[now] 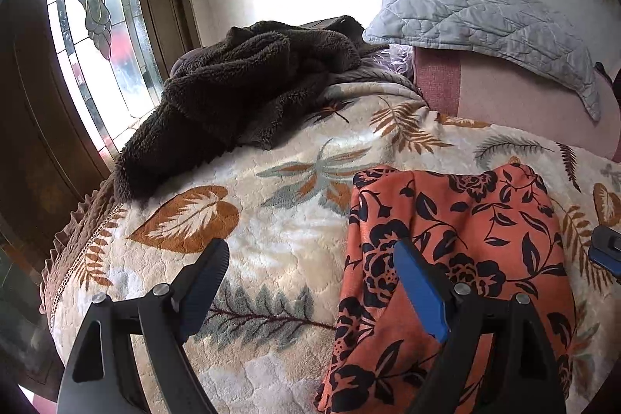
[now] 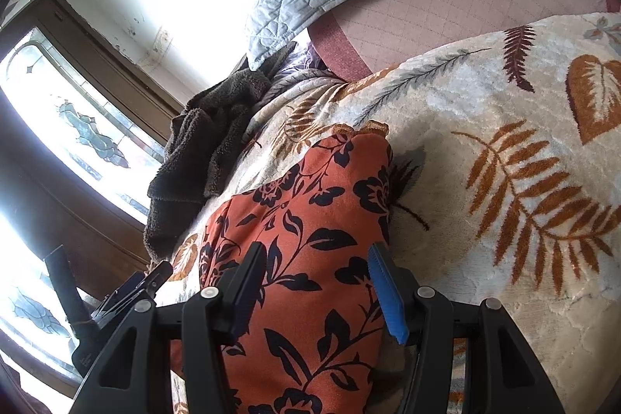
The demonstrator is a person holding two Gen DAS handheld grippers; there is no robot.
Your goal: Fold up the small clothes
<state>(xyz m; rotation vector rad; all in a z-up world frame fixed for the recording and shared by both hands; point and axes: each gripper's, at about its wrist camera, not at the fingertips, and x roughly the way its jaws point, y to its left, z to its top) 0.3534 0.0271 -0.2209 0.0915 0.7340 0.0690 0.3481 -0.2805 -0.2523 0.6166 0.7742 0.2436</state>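
Right wrist view: my right gripper [image 2: 320,282] hovers wide over the orange floral garment [image 2: 310,243], lying lengthwise away; left gripper [image 1: 310,282] wide too.

Bed blanket [image 1: 279,239], leaf print: orange floral garment [image 1: 465,239] at 4 o'clock, brown fleece [image 1: 240,84] at 11, quilted pillow [image 1: 485,22] at 1.

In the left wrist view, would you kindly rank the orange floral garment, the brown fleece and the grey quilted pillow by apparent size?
1. Orange floral garment, though it lies nearest the camera, which inflates it.
2. Brown fleece.
3. Grey quilted pillow, farthest away, so its true rank against the fleece is unsure.
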